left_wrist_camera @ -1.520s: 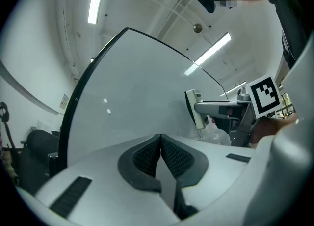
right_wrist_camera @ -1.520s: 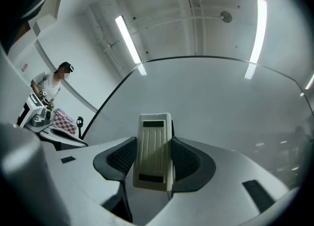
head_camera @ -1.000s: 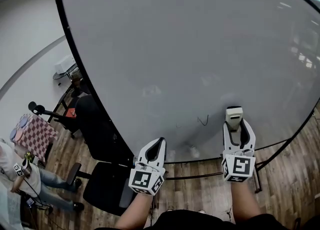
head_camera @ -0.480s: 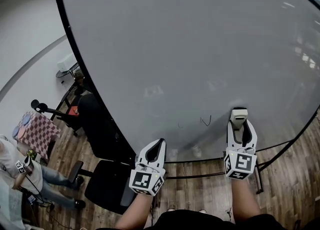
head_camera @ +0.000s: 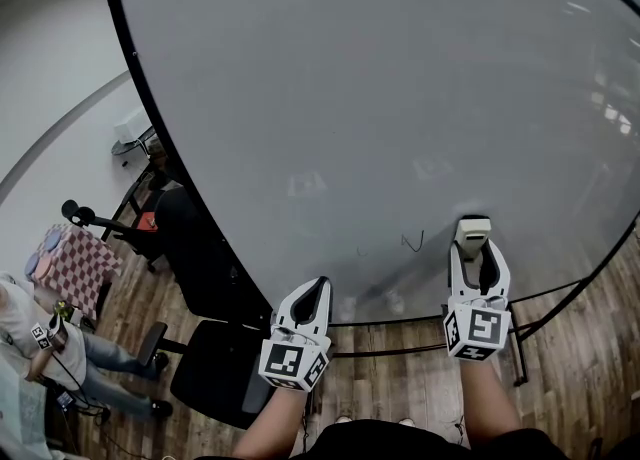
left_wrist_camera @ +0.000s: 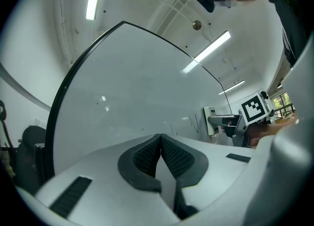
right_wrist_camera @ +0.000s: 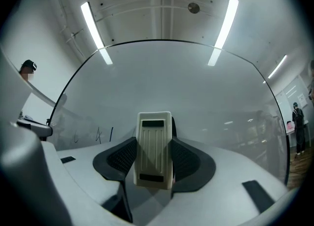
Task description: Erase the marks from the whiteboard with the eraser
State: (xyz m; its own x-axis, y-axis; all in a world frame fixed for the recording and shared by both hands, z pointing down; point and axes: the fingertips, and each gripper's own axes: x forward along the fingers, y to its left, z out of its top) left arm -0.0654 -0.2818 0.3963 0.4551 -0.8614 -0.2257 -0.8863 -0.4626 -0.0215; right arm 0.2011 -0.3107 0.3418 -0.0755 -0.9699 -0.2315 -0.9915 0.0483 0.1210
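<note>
The big whiteboard (head_camera: 380, 88) fills the head view, with small black marks (head_camera: 410, 242) low on it. My right gripper (head_camera: 474, 248) is shut on the cream eraser (head_camera: 471, 231), which sits against the board just right of the marks. In the right gripper view the eraser (right_wrist_camera: 155, 147) stands between the jaws and the marks (right_wrist_camera: 98, 134) lie to its left. My left gripper (head_camera: 316, 290) is shut with nothing in it, held below the board's lower edge. From the left gripper view the marks (left_wrist_camera: 195, 122) and the eraser (left_wrist_camera: 210, 120) show at the right.
A black office chair (head_camera: 205, 378) stands on the wood floor at the lower left, below the board's frame (head_camera: 150, 108). A person (head_camera: 40, 348) sits at the far left near a checked stool (head_camera: 70, 263). The board's stand rail (head_camera: 400, 353) runs under my grippers.
The right gripper with the eraser shifted slightly right and down half a second ago, then came back a little to the left. The left gripper has stayed put.
</note>
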